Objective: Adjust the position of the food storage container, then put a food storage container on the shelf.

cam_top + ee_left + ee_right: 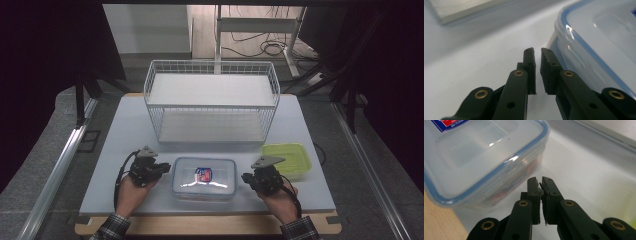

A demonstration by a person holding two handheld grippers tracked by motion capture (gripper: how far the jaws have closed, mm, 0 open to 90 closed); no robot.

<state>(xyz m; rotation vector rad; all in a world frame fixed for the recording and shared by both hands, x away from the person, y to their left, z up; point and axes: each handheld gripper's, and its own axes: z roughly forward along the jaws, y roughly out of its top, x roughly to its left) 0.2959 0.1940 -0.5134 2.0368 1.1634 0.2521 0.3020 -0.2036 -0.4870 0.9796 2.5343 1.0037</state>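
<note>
A clear lidded food container with a blue seal and a red-and-blue label sits near the front of the white table. My left gripper lies just off the container's left end. In the left gripper view the jaws stand a narrow gap apart with nothing between them, the container close on their right. My right gripper rests by the container's right end. In the right gripper view its jaws are pressed together, empty, beside the container.
A white wire two-shelf rack stands at the back middle of the table. An empty lime-green tub sits at the right, just behind my right gripper. A wooden strip runs along the table's front edge.
</note>
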